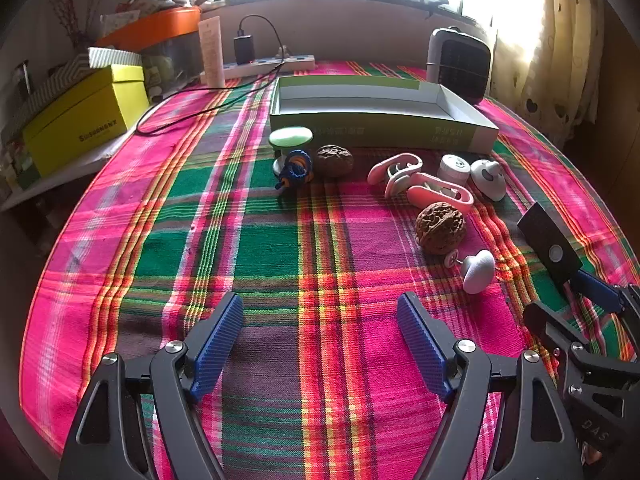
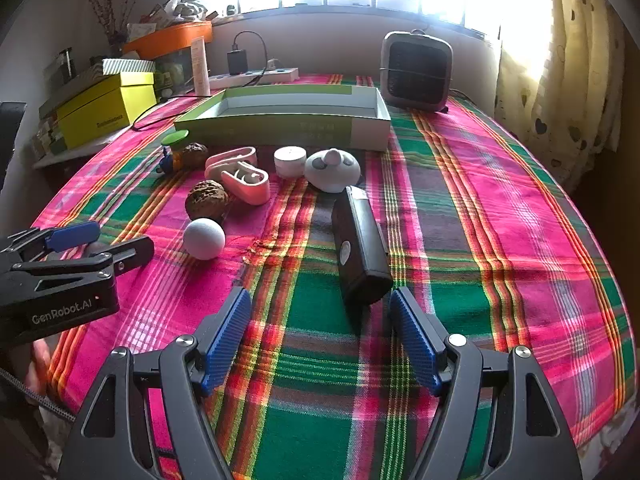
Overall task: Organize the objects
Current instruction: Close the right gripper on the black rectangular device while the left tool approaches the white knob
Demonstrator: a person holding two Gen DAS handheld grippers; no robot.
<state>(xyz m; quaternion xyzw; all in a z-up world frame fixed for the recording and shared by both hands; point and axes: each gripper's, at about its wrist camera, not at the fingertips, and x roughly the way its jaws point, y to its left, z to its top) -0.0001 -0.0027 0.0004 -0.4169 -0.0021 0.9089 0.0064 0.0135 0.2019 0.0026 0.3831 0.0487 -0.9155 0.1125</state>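
Note:
Small objects lie on the plaid cloth in front of an open green-and-white box [image 1: 380, 120] [image 2: 288, 120]. They are two walnuts [image 1: 440, 228] [image 1: 334, 160], pink clips [image 1: 420, 184], a white jar [image 1: 454, 168], a white mouse-shaped piece [image 1: 488, 178], a white knob [image 1: 478, 270], a blue-orange toy [image 1: 296, 168] and a green-lidded item [image 1: 291, 138]. A black flat device [image 2: 360, 248] lies just ahead of my right gripper [image 2: 320, 336], near its right fingertip. That gripper is open and holds nothing. My left gripper [image 1: 320, 340] is open over bare cloth, left of the knob.
A grey heater [image 2: 416, 70] stands behind the box at the right. A power strip [image 1: 272, 65] with a charger and a trailing cable lies at the back. A yellow box [image 1: 84, 120] and an orange bin [image 1: 160, 28] sit on a side shelf at the left. Curtains hang at the right.

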